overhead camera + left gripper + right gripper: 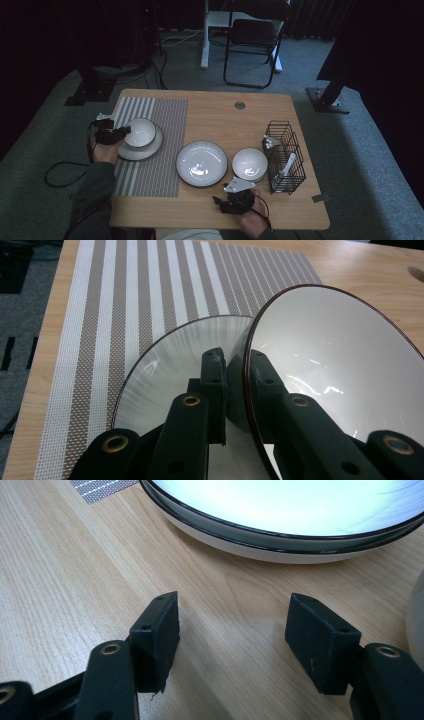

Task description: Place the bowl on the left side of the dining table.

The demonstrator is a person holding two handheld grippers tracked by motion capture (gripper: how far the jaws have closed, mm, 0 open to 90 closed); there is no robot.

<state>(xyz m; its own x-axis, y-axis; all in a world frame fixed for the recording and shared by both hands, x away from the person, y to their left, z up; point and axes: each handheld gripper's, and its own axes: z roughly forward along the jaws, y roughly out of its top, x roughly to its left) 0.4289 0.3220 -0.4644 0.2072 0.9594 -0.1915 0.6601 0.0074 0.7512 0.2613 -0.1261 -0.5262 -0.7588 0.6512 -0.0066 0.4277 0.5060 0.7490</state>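
At the far left, the left gripper has its fingers pinched on the rim of a bowl over a plate on the striped mat; close up, the bowl tilts. Rightwards, the right gripper rests low on the desk, its fingers wide, a big plate just ahead.

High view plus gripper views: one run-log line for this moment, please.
left gripper: shut on bowl rim, over plate on placemat | right gripper: open, empty
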